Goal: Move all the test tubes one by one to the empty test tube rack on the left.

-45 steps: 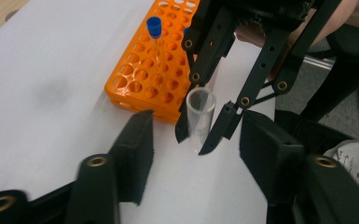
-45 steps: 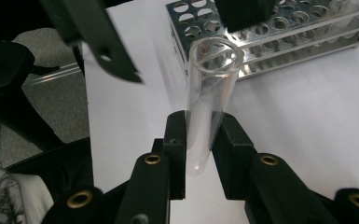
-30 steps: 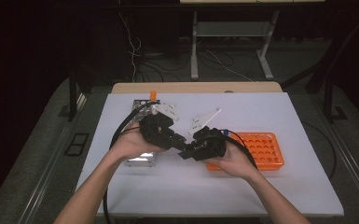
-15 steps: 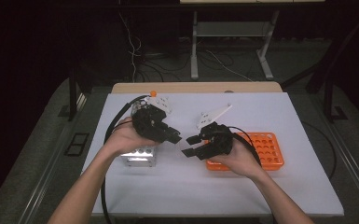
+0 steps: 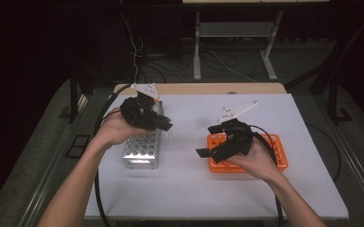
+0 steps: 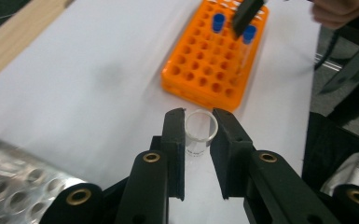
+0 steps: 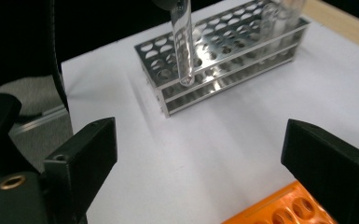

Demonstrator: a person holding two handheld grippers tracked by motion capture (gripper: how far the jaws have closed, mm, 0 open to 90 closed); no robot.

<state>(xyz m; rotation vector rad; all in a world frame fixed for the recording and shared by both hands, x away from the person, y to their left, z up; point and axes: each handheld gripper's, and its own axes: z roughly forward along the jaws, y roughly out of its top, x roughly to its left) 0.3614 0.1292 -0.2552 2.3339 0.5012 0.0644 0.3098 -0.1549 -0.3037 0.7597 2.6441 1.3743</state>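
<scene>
- Gripping a clear glass test tube [image 6: 200, 131] between its two black jaws, the left gripper [image 5: 166, 126] is held in the air just right of the steel rack [image 5: 143, 147], above the white table [image 5: 189, 189].
- The tube's open mouth faces the left gripper view's camera, and the jaws press on it from both sides just under the rim.
- From the right gripper view the same tube [image 7: 182, 44] hangs roughly upright with its rounded bottom in front of the steel rack [image 7: 233, 60], clear of the holes.
- More clear tubes [image 7: 279, 14] stand at the far end of that rack.
- The right gripper [image 5: 204, 152] hovers over the left part of the orange rack [image 5: 274, 156], its jaws spread wide with nothing between them.
- The two grippers are well apart, with bare table between them.
- In the left gripper view the orange rack [image 6: 200, 65] carries two blue-capped tubes [image 6: 218, 23] near its far end.
</scene>
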